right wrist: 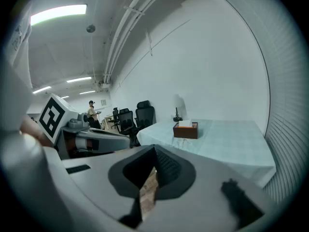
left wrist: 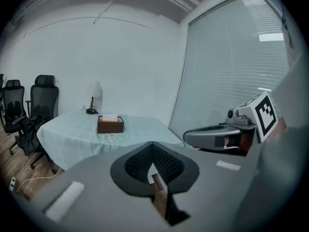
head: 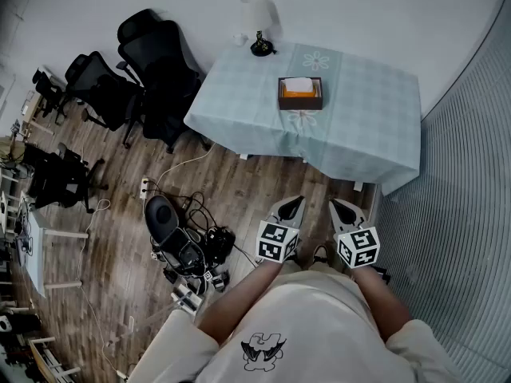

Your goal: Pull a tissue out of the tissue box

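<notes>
The tissue box (head: pixel 300 93) is a dark brown, open-topped box with orange showing inside and one white tissue (head: pixel 299 84) standing up from the middle. It sits near the middle of the table (head: pixel 375 126), on a pale green checked cloth, well ahead of both of your grippers.

From left to right in the head view, black office chairs (head: pixel 100 90) crowd the wooden floor. You can make out at least four, but they overlap too much for a sure count. Next comes one lamp (head: pixel 259 22) with a white shade at the table's far edge, then the one box. Nearer to you, your two grippers are side by side above the floor. Your left gripper (head: pixel 291 204) is clenched with nothing between its jaws. Your right gripper (head: pixel 342 207) is clenched and empty too.
</notes>
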